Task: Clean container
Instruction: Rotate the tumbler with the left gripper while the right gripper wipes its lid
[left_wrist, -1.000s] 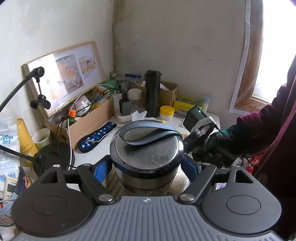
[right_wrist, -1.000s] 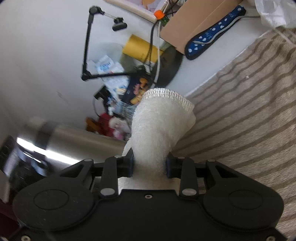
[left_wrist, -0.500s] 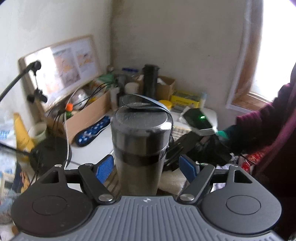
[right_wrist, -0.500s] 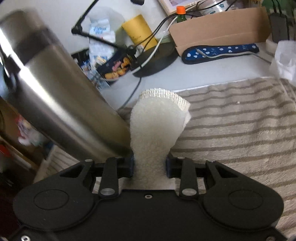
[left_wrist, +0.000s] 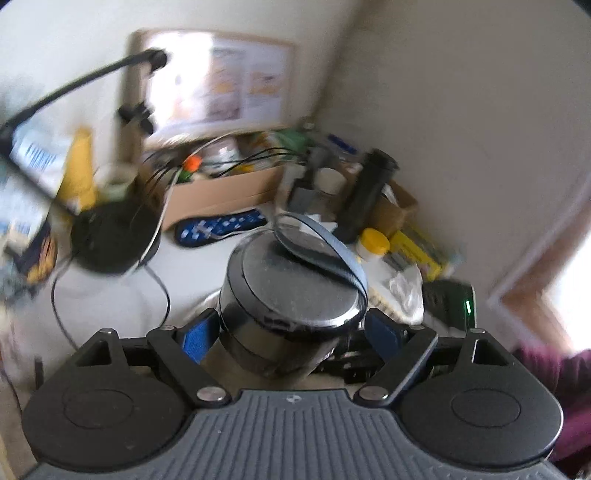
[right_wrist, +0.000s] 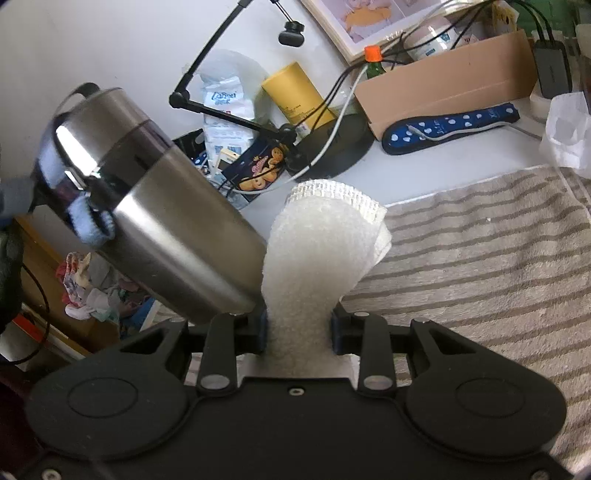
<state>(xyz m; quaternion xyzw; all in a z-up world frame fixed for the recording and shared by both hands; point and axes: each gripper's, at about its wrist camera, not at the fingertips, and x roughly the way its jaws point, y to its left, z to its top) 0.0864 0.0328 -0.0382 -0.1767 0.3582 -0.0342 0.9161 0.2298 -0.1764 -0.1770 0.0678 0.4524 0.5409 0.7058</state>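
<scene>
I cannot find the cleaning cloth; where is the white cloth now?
In the right wrist view the white textured cloth is clamped in the right tongs, beside the tilted steel flask, above the striped towel.

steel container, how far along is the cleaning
Done: the left gripper holds the steel container tilted, lid on, and the right gripper clamps the white cloth. In hand: cloth sits against the container's lower side. Left: wiping; how much is already wiped cannot be told.

Cream plaster walls (left_wrist: 424, 92) meeting in a corner, bright window (left_wrist: 569, 266) (apparently wood-framed), cluttered white desk (right_wrist: 436, 166)
</scene>
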